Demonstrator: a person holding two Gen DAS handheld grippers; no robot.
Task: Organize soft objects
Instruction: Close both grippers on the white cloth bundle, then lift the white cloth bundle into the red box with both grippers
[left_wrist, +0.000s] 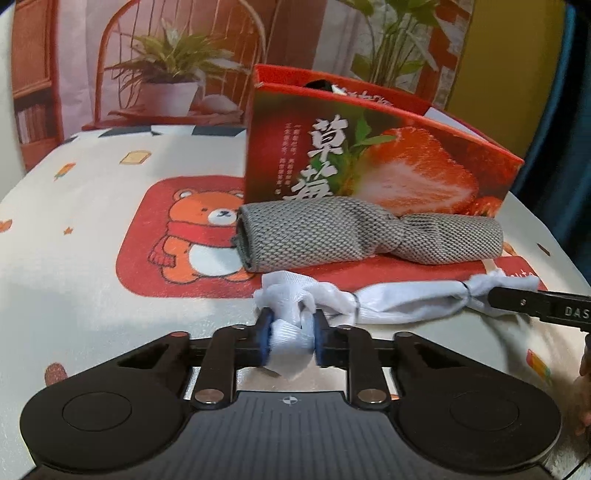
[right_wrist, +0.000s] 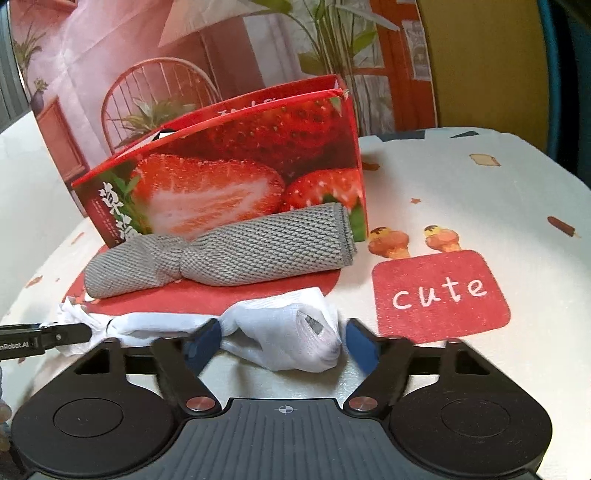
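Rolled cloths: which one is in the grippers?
The white cloth, nearest the cameras; the left gripper pinches one end. The grey roll lies untouched against the strawberry box.

Bear-print tablecloth (left_wrist: 92, 206), plant backdrop (left_wrist: 173, 62)

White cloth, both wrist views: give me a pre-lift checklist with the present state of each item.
1. Left gripper pinches one end of the white cloth: ok.
2. Right gripper clamped on the other end: not ok, jaws straddle it with gaps.
3. Grey rolled towel apart from the cloth: ok.
4. Strawberry box open on top: ok.
5. Room left inside the box: cannot tell.
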